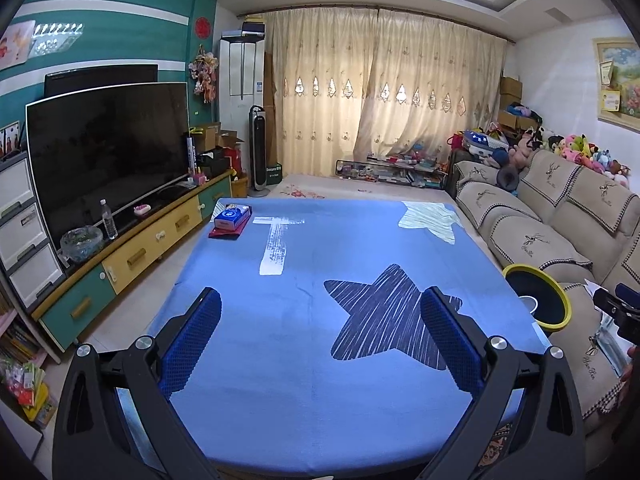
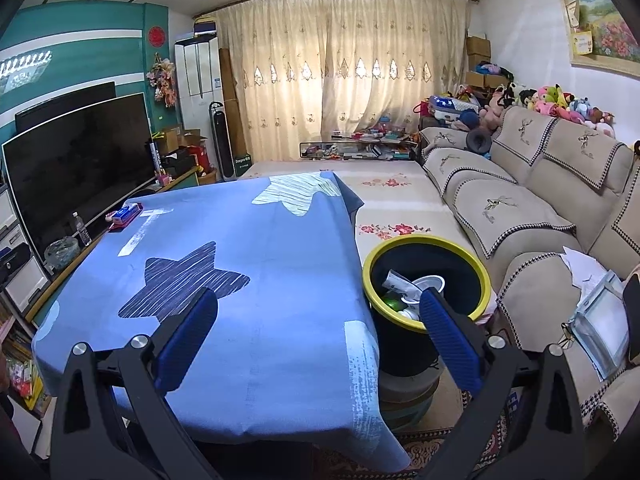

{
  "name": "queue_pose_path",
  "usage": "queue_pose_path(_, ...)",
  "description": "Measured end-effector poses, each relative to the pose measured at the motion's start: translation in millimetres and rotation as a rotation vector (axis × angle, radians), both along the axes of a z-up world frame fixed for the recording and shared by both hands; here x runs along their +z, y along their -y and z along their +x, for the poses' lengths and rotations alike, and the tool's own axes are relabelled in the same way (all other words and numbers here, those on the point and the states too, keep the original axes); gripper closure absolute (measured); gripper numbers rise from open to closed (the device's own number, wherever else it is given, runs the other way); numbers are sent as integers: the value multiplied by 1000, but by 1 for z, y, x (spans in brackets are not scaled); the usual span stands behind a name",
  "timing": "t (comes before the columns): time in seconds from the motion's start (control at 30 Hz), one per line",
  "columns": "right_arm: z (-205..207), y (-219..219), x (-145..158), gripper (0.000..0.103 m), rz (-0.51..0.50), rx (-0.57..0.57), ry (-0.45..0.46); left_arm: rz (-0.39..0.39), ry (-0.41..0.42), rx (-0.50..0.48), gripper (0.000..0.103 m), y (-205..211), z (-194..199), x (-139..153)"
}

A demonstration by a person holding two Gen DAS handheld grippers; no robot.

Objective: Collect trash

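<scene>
Trash sits in the bin [image 2: 427, 276], which stands on the floor just beside the table's right edge, between the table [image 2: 256, 280] and the sofa [image 2: 532, 216]. Inside I can make out a white cup [image 2: 430, 283], some crumpled white wrapping [image 2: 394, 282] and something green [image 2: 390, 303] low against the near wall.

My right gripper [image 2: 318, 312] is spread wide with nothing between its blue pads; the left pad hangs over the table's near right part, while the right pad overlaps the bin's near rim in the picture. Whether that pad touches the rim I cannot tell.

My left gripper [image 1: 320, 312] is also wide open and holds nothing. It hovers over the near half of the table, its pads either side of the dark star [image 1: 384, 316] printed on the blue cloth. From this side the bin [image 1: 538, 296] shows as a yellow ring past the table's right edge, beyond my right pad and apart from it.

On the table's far left corner lies a blue tissue pack [image 1: 232, 218] on top of a flat red thing [image 1: 228, 232], well away from both grippers. Nothing else I can see rests on the cloth.
</scene>
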State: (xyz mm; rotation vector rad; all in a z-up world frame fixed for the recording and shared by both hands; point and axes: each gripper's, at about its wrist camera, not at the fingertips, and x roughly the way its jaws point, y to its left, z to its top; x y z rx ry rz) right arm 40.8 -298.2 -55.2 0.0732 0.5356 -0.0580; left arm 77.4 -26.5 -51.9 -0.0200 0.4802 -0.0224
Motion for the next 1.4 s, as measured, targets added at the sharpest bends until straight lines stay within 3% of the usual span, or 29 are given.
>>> queue_pose_path(1.4,5,0,-5,7,17,3,-11,-8,0,-10,5,1,-3,-2)
